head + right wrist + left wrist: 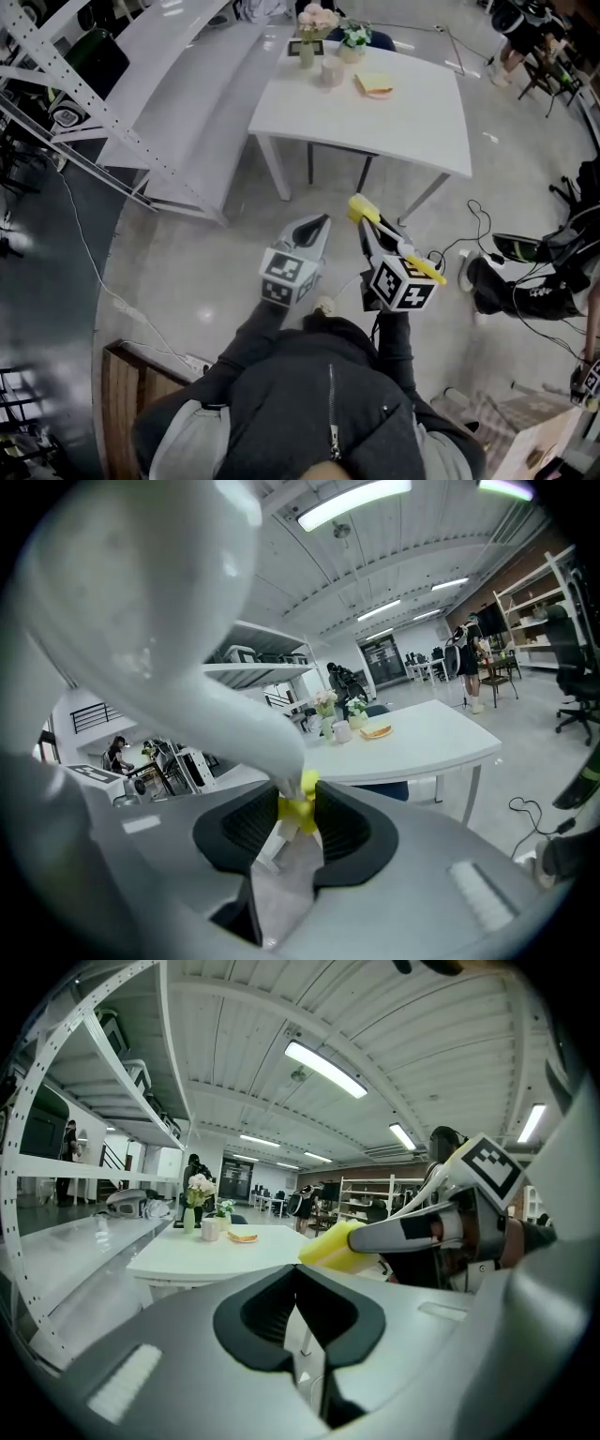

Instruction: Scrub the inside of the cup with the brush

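Floor: I see grey floor under the person and both grippers. Cables and bags lie at its right side.

Desk: a white desk stands ahead of the person, with its near edge just beyond the gripper tips in the head view. A long white counter and a metal rack run along its left side.

Person: I note a dark jacket with both sleeves reaching forward. Both grippers are in the air over the floor, short of the desk's near edge.

Left gripper: its jaws are clenched together with nothing between them, as confirmed in its own view.

Right gripper: its jaws are clamped on the brush. The brush's yellow head juts past the jaw tips towards the desk, and a yellow end shows behind the marker cube. In the right gripper view a yellow part sits pinched between the pads.

Cup: it stands upright on the desk near the far left corner, well apart from both grippers and the brush.

Other items: a vase of flowers and a small potted plant stand just beside the cup along the far edge. A flat yellow piece lies to the cup's right; I cannot identify it.
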Demonstrator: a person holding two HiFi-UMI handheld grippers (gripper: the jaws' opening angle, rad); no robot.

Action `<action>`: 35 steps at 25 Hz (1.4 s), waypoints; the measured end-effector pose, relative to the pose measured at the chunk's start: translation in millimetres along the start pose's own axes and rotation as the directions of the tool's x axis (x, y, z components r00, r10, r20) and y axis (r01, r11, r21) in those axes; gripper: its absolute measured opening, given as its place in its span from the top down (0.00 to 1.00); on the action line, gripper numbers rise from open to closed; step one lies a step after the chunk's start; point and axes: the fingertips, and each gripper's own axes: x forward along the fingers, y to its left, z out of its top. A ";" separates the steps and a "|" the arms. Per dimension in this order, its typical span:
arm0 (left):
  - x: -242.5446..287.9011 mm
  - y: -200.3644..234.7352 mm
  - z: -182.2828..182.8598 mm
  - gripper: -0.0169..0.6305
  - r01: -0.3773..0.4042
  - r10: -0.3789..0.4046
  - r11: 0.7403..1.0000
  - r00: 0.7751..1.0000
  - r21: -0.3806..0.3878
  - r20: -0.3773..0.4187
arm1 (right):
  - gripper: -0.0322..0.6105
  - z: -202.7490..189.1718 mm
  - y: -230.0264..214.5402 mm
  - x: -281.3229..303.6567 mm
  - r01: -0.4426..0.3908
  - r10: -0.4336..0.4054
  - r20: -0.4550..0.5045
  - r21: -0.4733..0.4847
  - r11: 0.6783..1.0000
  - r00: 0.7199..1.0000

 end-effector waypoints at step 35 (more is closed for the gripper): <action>98.3 22.4 -9.8 0.96 0.022 -0.023 0.999 0.999 -0.031 -0.044 | 0.76 0.6 -75.0 44.3 0.052 -0.049 -0.055 0.052 0.997 0.997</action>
